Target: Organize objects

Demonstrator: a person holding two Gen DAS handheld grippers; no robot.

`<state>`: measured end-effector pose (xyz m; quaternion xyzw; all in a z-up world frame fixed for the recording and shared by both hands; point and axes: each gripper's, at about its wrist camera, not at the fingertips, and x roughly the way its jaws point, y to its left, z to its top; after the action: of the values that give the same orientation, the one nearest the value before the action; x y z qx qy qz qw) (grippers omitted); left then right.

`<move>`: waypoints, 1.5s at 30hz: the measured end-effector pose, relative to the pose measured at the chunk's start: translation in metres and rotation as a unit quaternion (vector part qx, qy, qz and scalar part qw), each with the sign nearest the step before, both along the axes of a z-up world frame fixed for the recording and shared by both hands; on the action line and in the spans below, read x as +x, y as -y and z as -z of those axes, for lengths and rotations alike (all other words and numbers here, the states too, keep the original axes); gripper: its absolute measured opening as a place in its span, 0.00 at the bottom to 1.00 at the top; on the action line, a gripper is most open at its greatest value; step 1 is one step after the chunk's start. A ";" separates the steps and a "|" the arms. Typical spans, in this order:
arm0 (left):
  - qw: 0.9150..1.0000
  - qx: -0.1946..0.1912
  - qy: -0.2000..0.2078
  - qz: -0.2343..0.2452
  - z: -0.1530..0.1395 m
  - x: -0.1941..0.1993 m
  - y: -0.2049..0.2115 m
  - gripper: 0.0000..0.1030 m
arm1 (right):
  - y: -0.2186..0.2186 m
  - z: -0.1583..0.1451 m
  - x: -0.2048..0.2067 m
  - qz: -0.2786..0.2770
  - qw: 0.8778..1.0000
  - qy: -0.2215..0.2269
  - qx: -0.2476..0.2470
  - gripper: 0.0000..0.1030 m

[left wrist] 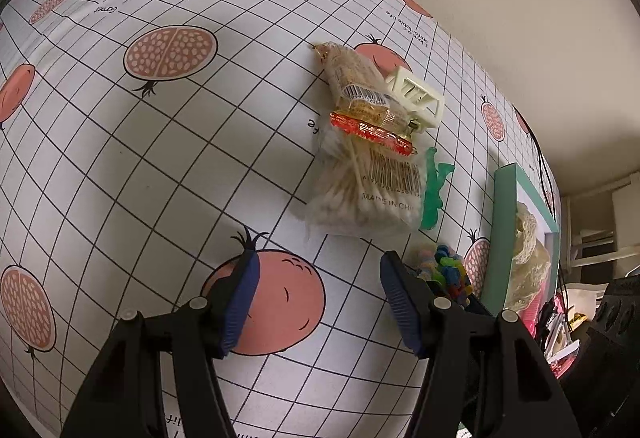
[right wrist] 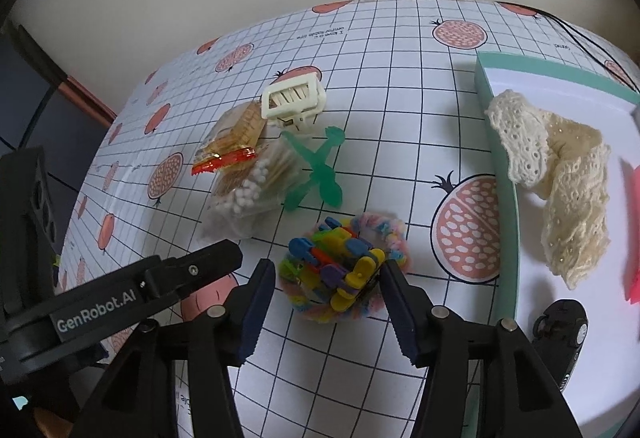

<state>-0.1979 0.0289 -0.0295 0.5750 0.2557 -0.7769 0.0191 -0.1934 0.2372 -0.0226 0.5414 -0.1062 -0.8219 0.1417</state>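
Cotton swabs in a clear bag (left wrist: 360, 177) lie on the tabletop (left wrist: 140, 157) — ahead of the left hand-held gripper (left wrist: 316, 302), whose jaws gape, empty. From the right wrist, the right hand-held gripper (right wrist: 326, 302) is spread wide around colourful clips (right wrist: 340, 262), just beside the swabs — left of a teal-rimmed tray (right wrist: 508, 222).

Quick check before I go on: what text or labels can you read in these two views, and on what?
"GenRobot.AI": side of the left gripper.
"MADE IN CHI...", cut off: cotton swab bag, under its barcode.
Barcode digits: too small to read.
Small print on the tablecloth: too blurred and distorted to read.
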 end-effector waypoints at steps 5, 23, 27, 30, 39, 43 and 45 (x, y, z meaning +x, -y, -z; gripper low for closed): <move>1.000 -0.001 0.000 0.000 -0.001 0.003 0.000 0.61 | -0.003 -0.001 0.000 0.004 1.000 -0.001 -0.010 0.45; 1.000 0.002 -0.008 0.003 -0.005 0.000 -0.004 0.61 | -0.009 -0.016 0.002 0.020 1.000 -0.021 -0.012 0.29; 1.000 0.000 -0.013 0.011 -0.008 -0.002 -0.007 0.61 | -0.013 -0.014 0.002 0.023 1.000 -0.015 -0.007 0.29; 1.000 0.001 -0.015 0.016 -0.007 -0.006 -0.013 0.61 | -0.018 -0.017 0.003 0.025 0.999 -0.019 -0.011 0.29; 0.999 0.004 -0.027 0.035 -0.010 -0.005 -0.023 0.60 | -0.028 -0.015 0.005 0.031 0.999 -0.007 -0.006 0.29; 0.998 0.011 -0.036 0.040 -0.012 -0.007 -0.029 0.58 | -0.035 -0.017 0.006 0.036 0.999 -0.005 -0.021 0.29; 0.998 0.019 -0.040 0.040 -0.012 -0.007 -0.031 0.56 | -0.038 -0.018 0.007 0.040 0.999 -0.008 -0.019 0.29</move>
<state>-0.2052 0.0602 -0.0177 0.5538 0.2480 -0.7942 -0.0334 -0.1866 0.2748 -0.0042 0.5274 -0.1422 -0.8290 0.1200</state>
